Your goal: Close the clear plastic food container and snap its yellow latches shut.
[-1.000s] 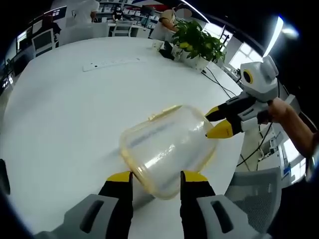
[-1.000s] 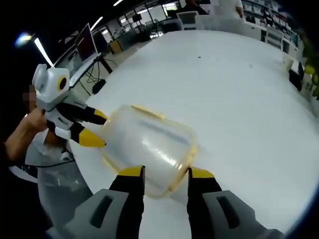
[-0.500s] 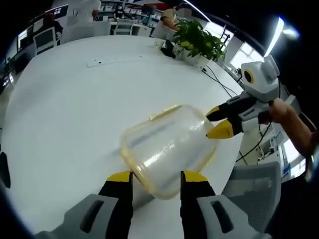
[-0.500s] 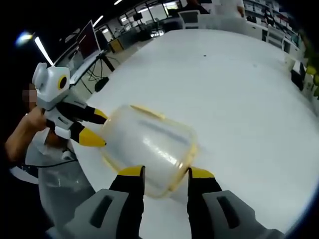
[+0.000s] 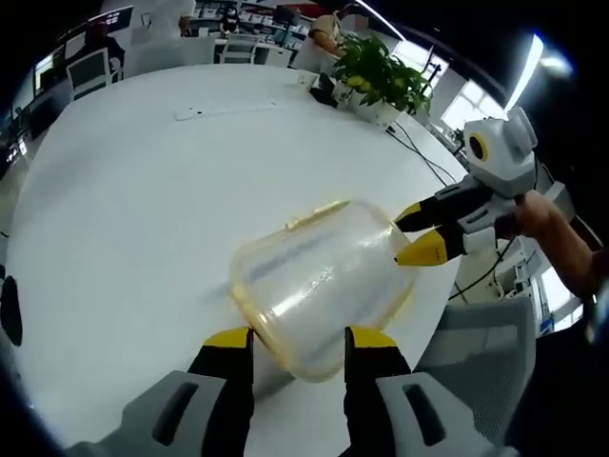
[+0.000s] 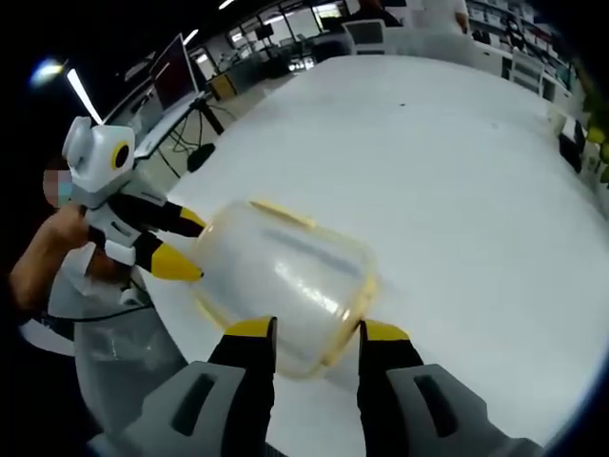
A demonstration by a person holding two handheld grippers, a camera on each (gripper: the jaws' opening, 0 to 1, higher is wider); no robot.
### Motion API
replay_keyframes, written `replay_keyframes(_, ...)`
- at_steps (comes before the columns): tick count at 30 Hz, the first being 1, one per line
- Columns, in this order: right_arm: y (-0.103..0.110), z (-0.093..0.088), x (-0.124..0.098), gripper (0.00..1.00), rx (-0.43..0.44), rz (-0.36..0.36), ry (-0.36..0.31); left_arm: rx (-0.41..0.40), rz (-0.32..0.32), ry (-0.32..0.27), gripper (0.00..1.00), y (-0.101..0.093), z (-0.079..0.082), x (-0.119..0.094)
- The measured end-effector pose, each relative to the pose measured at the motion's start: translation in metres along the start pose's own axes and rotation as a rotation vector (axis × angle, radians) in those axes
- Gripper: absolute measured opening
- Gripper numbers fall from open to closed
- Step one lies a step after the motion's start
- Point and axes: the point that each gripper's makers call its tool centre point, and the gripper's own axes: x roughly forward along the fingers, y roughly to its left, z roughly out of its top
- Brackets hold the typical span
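Observation:
The clear plastic food container (image 5: 319,281) with a yellow rim lies tilted over the white table (image 5: 124,219), one yellow latch (image 5: 316,213) flat along its upper side. My left gripper (image 5: 300,338) is shut on its near end, with the rim between the yellow tips. My right gripper (image 5: 417,233) presses both tips against the far end. In the right gripper view the container (image 6: 281,281) sits between the right gripper's (image 6: 317,328) jaws, its latch (image 6: 281,212) faces up, and the left gripper (image 6: 176,243) holds the opposite end.
A potted plant (image 5: 381,81) and a white power strip (image 5: 224,111) sit at the table's far side. A grey chair (image 5: 476,362) stands by the table edge close to the container. A person's hand (image 5: 547,224) holds the right gripper. Monitors (image 6: 166,81) stand beyond the table.

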Motion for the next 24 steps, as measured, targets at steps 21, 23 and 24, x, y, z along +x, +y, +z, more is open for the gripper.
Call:
replay_keyframes(21, 0.017, -0.007, 0.002, 0.31, 0.016, -0.002, 0.001, -0.016, 0.008, 0.005, 0.31, 0.001, -0.015, -0.011)
replay_keyframes(23, 0.017, -0.007, 0.002, 0.31, 0.023, 0.002, 0.002, -0.02, 0.009, 0.002, 0.31, 0.001, -0.014, -0.011)
replay_keyframes(24, 0.017, -0.007, 0.002, 0.31, 0.022, 0.003, 0.002, -0.027, 0.011, 0.002, 0.31, 0.002, -0.014, -0.011)
